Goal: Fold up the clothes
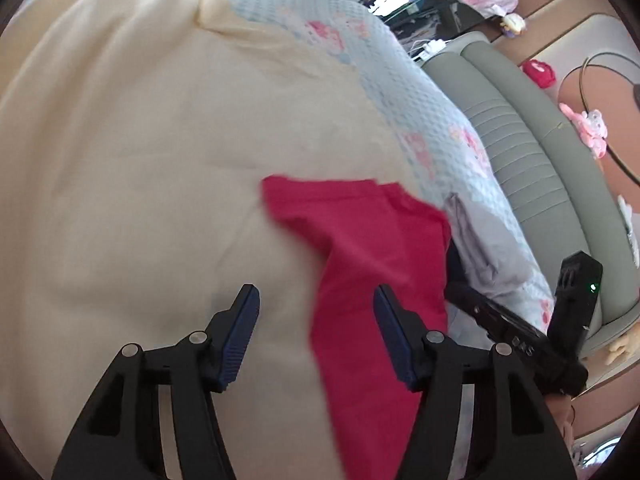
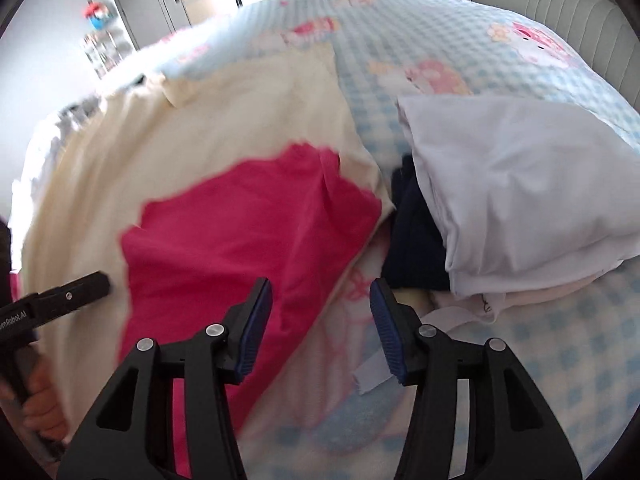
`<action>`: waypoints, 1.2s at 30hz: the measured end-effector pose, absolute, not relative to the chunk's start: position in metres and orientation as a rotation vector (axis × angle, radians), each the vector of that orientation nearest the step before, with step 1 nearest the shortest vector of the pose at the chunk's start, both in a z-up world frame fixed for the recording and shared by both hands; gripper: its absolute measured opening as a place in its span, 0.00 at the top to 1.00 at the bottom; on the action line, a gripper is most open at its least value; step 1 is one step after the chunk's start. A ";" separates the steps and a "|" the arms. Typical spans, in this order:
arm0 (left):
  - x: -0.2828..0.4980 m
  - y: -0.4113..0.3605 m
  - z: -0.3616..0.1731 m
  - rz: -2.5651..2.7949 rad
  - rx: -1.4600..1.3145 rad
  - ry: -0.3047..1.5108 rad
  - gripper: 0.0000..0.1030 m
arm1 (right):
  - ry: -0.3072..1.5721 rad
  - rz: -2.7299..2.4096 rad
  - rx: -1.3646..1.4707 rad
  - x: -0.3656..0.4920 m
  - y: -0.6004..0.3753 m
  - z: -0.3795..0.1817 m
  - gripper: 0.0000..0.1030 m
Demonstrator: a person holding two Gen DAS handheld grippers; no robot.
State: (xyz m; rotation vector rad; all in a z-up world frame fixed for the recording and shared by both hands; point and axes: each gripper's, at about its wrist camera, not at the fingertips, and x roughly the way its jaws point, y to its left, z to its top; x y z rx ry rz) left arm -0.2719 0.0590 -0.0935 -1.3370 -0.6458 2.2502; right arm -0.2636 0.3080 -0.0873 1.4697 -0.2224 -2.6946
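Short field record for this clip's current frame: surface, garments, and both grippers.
surface: bed with blue checked cover
red garment: lying on the cream cloth, held by neither gripper
folded stack: pale grey garment on top, dark navy piece beneath
left gripper: open, nothing gripped
right gripper: open, nothing gripped

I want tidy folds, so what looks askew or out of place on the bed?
The red garment lies crooked across the cream cloth, its far edge ragged and one side rumpled. A dark garment sits wedged under the folded white pile, and a pale strap trails loose below it.
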 end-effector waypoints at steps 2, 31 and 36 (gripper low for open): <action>-0.279 0.067 -0.096 2.255 -1.330 -0.628 0.65 | -0.250 -2.715 1.463 -0.265 0.311 -0.082 0.50; -0.329 0.059 -0.098 2.534 -1.515 -0.327 0.68 | -0.137 -2.671 1.438 -0.281 0.273 -0.081 0.44; -0.342 0.026 -0.089 2.434 -1.510 -0.600 0.61 | -0.091 -2.631 1.708 -0.301 0.280 -0.121 0.44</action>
